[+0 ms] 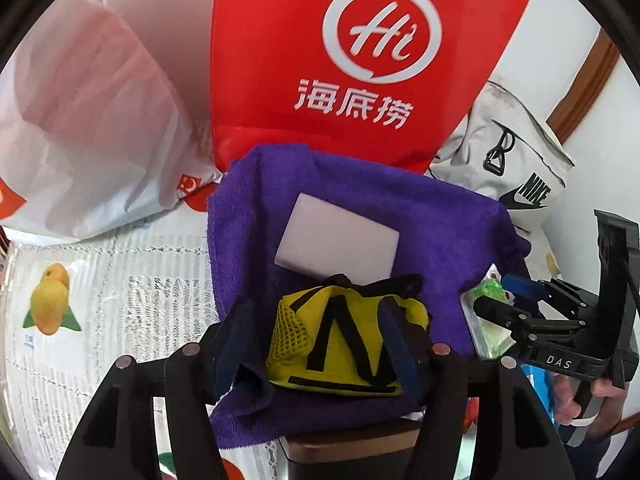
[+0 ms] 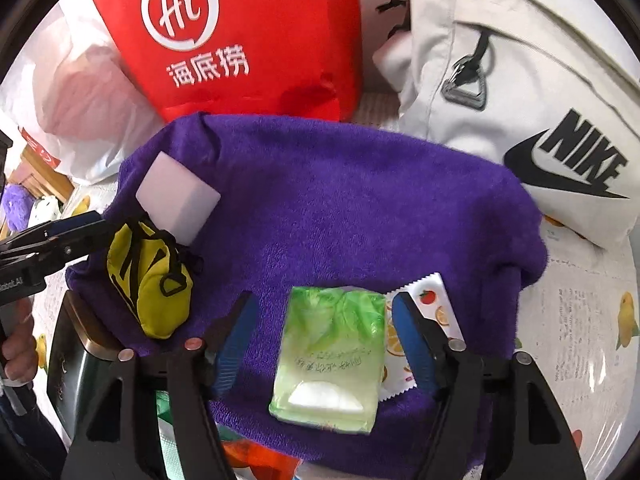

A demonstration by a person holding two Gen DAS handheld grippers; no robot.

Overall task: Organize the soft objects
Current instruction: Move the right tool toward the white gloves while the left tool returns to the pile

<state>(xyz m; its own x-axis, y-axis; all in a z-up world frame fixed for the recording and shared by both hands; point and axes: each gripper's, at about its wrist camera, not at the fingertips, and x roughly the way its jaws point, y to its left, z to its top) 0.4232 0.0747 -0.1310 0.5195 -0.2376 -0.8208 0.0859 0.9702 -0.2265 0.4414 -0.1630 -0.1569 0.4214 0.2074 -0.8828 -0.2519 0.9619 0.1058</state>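
On fuzzy purple towel (image 2: 340, 208): mesh-sided yellow pouch (image 2: 150, 280).

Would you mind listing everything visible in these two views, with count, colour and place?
purple towel: one, purple, spread over a raised stand in the middle.
sponge block: one, white, on the towel's far left part.
yellow pouch: one, yellow with black straps, on the towel, between the left gripper's fingers.
tissue pack: one, green, on the towel's near edge, between the right gripper's fingers.
fruit-print sachet: one, white, beside the tissue pack.
red bag: one, red, behind the towel.
white plastic bag: one, far left.
Nike bag: one, off-white, far right.
fruit-print tablecloth: one, white, underneath.
left gripper: open.
right gripper: open.
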